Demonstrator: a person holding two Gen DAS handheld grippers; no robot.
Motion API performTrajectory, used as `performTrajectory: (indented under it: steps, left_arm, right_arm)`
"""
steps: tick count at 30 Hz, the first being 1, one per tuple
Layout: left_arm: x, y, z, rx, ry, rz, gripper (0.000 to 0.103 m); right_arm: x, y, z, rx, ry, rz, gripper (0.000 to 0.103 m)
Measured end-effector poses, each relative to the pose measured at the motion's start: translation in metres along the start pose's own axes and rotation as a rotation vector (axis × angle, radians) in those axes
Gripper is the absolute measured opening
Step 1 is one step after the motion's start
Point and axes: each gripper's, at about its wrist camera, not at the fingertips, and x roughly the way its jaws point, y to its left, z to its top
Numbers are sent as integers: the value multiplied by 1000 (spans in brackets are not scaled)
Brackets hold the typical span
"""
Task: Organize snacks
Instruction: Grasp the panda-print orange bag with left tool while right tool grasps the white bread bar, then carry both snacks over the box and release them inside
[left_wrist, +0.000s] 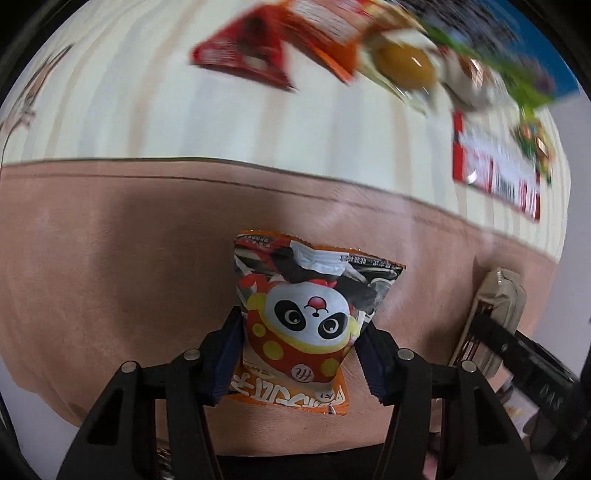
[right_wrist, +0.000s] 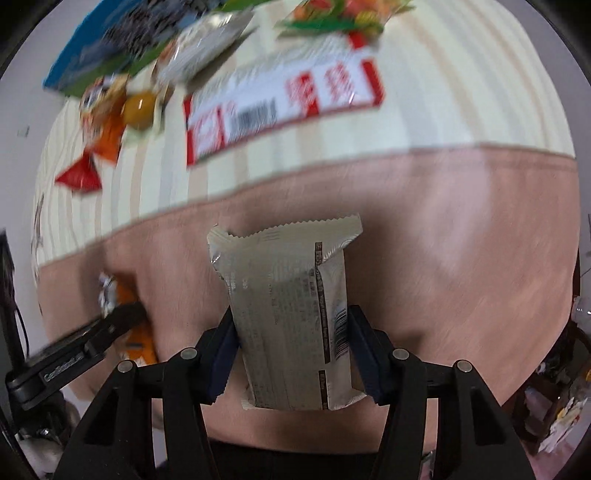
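My left gripper (left_wrist: 299, 350) is shut on an orange panda snack packet (left_wrist: 303, 317), held above the brown border of the cloth. My right gripper (right_wrist: 291, 354) is shut on a beige wrapped snack bar (right_wrist: 288, 317), printed back side up, also over the brown border. The beige bar and the right gripper show at the right of the left wrist view (left_wrist: 491, 317). The left gripper and the orange packet show at the left of the right wrist view (right_wrist: 122, 317).
The cream striped cloth (left_wrist: 147, 110) holds a pile of snacks at the far side: a red packet (left_wrist: 243, 55), an orange packet (left_wrist: 328, 40), a yellow jelly cup (left_wrist: 402, 66), a red and white pack (right_wrist: 280, 107), green packets (right_wrist: 340, 18) and a blue box (right_wrist: 92, 55).
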Motion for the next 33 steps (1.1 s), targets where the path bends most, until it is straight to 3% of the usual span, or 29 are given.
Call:
performTrajectory:
  steps: [3,5,12,13,16,20,27,33]
  left_arm:
    - [9,-11,-7,39,7,33,55]
    - [15,-12,-10,53,17,40,55]
    - [22,-26,-8,53,21,35,56]
    - [23,-22,7,53,22,29,55]
    - [17,-14,9,48,10,35,51]
    - [5,-13,8,46,11,1,46]
    - [-56,-39,26,60,-58,-114,45]
    - [-134,-61,72,80,-170,-234,45]
  right_arm:
    - [8,0,-10,8,16,1,63]
    - [11,-2,-13,14,34,24,70]
    - [23,-6,-29,18,63,32,71]
    - [24,-6,-32,12,56,27,71]
    - [26,-6,-37,-13,37,-9,61]
    - [24,0,-39,-23,11,2,58]
    - [-19,0,-16,-3,-49,120,57]
    - [-84,8,31,-7,-139,220,57]
